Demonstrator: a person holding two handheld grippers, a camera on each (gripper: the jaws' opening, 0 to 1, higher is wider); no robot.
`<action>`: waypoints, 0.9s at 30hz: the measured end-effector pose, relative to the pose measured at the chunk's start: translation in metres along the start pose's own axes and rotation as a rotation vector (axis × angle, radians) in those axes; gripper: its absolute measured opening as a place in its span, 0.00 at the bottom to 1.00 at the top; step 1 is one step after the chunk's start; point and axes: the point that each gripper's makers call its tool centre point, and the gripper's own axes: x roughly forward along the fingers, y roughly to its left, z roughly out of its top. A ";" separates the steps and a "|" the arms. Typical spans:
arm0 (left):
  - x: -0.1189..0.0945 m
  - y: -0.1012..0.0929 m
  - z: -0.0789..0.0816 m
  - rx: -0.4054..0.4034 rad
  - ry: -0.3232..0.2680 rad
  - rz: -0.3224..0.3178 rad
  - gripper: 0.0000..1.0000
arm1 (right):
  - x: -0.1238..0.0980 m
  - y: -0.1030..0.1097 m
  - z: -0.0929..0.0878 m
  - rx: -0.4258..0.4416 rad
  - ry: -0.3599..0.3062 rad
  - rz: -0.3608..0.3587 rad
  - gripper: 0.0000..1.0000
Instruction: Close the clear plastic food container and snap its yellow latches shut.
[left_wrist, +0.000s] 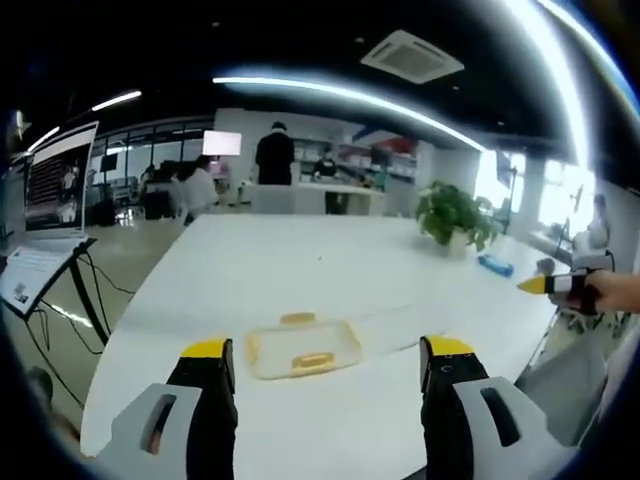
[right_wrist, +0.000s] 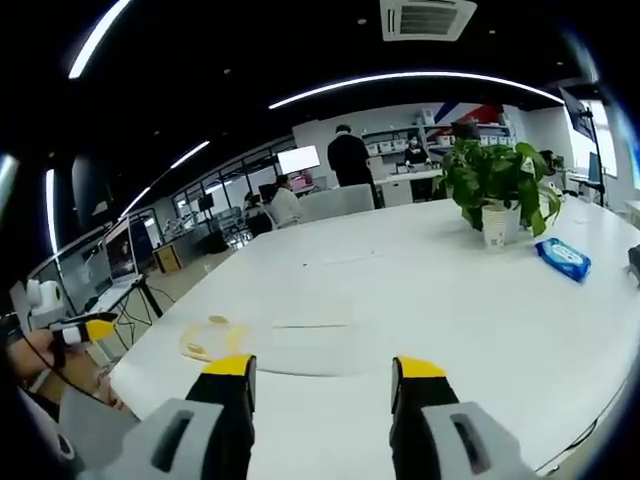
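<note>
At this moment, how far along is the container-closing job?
Barely started, by the look of it. Done: nothing visible; whether the lid is seated on the clear container cannot be told, though yellow latches show. In hand: nothing; the left tongs and right tongs hang open above the white table, short of the container. Left: reach it, close it, snap the latches.

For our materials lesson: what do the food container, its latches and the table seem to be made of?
Food container: looks like clear, glossy plastic, since the white table shows through it.
Latches: probably opaque yellow plastic, with a solid colour.
Table: a smooth white top with a soft sheen, possibly laminate; what lies under that surface cannot be told.
</note>
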 end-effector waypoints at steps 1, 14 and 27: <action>0.000 0.000 0.000 0.003 0.001 0.000 0.74 | 0.000 0.000 -0.001 0.003 0.002 0.000 0.53; 0.002 -0.006 0.002 -0.004 -0.008 -0.002 0.74 | -0.007 -0.004 -0.009 0.021 0.013 -0.006 0.53; -0.001 -0.009 -0.001 -0.009 0.002 0.001 0.73 | -0.008 -0.005 -0.005 0.031 0.004 0.008 0.52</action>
